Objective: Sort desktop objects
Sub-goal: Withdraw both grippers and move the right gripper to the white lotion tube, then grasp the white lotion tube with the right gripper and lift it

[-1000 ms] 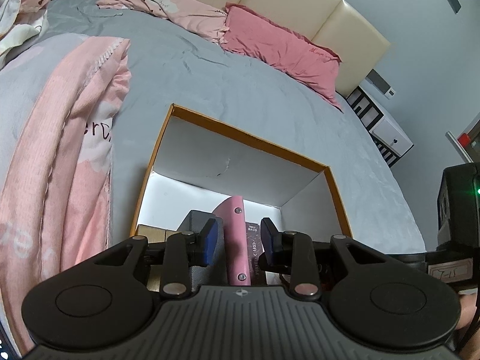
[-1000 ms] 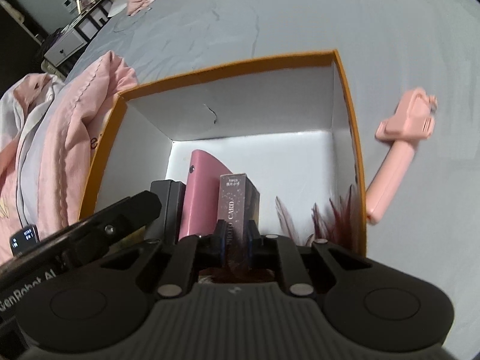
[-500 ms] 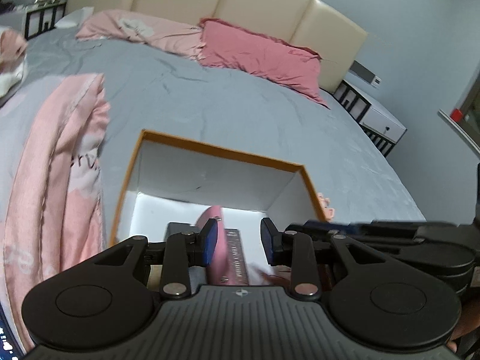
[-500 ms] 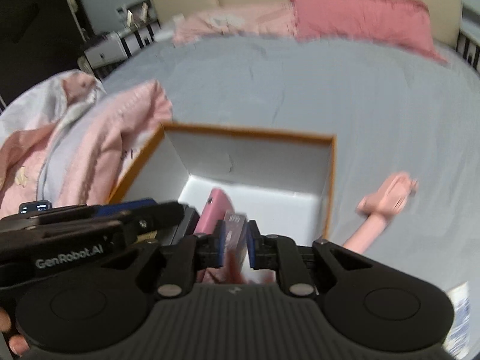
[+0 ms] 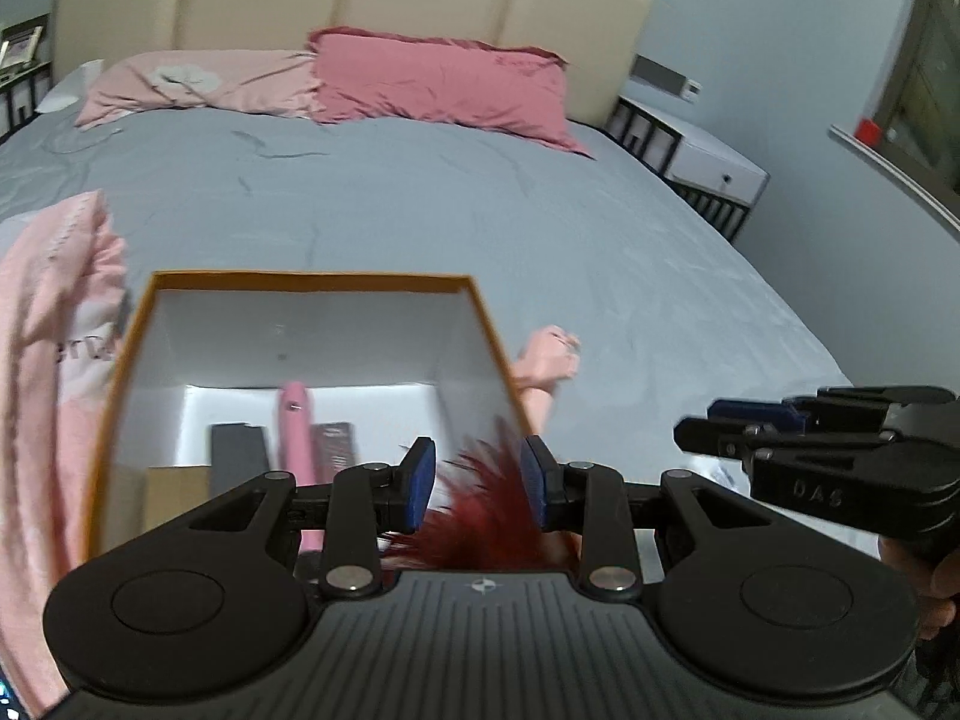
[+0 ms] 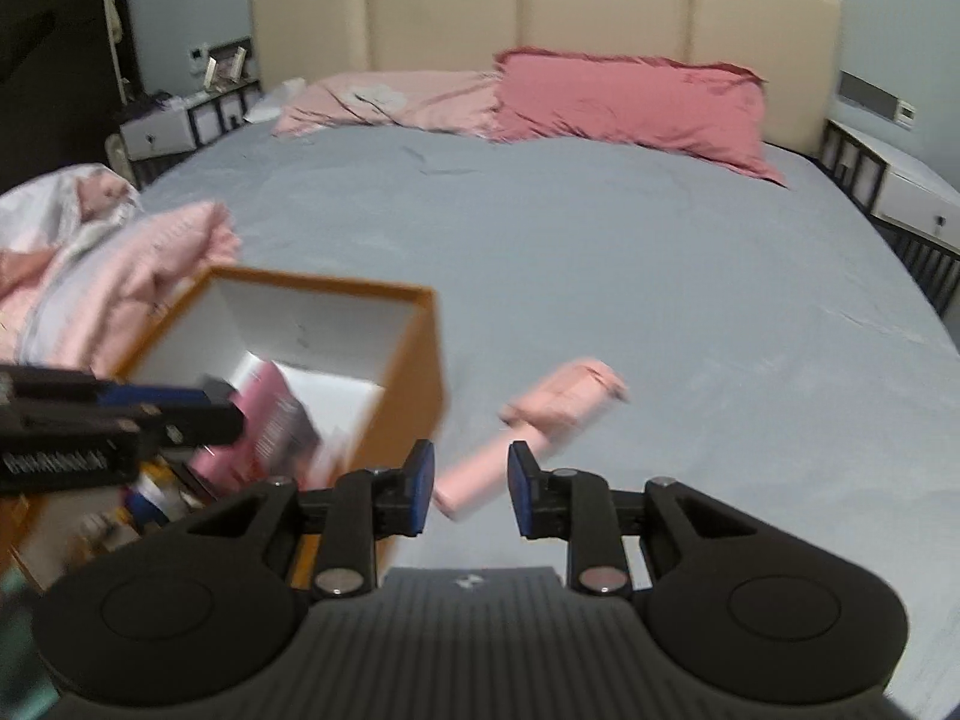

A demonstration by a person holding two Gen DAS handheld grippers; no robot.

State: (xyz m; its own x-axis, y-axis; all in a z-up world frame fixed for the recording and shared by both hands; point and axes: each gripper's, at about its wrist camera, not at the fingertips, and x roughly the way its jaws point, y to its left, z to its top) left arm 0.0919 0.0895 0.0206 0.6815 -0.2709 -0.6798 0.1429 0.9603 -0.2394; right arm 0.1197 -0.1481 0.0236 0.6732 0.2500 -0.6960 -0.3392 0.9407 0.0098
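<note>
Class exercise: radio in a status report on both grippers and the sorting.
Left gripper open, over box. Right gripper open, facing pink stick on bed. Nothing between.

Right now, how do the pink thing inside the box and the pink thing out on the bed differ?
The pink notebook stands upright inside the orange box, among other items; the pink handheld gadget lies flat on the grey bedsheet outside it. The notebook looks flat and slim; the gadget is a rounded handle with a wider head. Both are pale pink.
</note>
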